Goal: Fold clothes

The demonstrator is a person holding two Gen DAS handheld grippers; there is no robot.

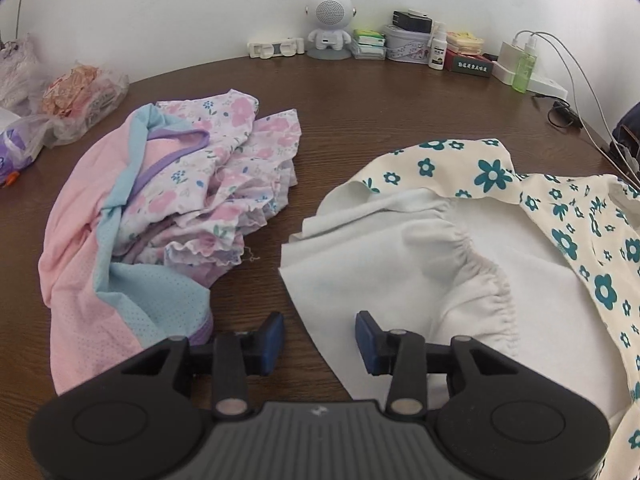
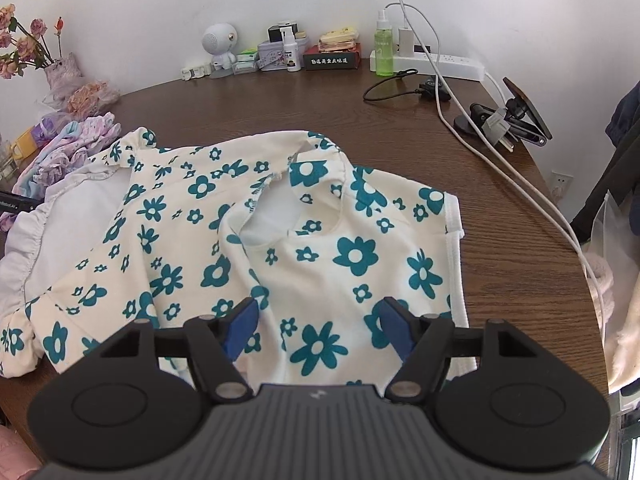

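Observation:
A cream garment with teal flowers (image 2: 320,240) lies spread on the brown table, its white lining (image 1: 460,280) turned up on the left side. My right gripper (image 2: 318,326) hovers open over its near part, nothing between the blue pads. My left gripper (image 1: 320,342) is open above the lining's left corner and bare table. A heap of pink, light-blue and floral clothes (image 1: 160,216) lies left of it, also seen as the clothes pile (image 2: 68,148) at far left in the right wrist view.
Along the wall stand a white robot speaker (image 1: 330,24), boxes and tins (image 1: 404,40), a green spray bottle (image 2: 383,52) and a power strip (image 2: 444,62) with cables. Plastic bags (image 1: 80,96) sit back left. A phone holder (image 2: 508,120) lies at right.

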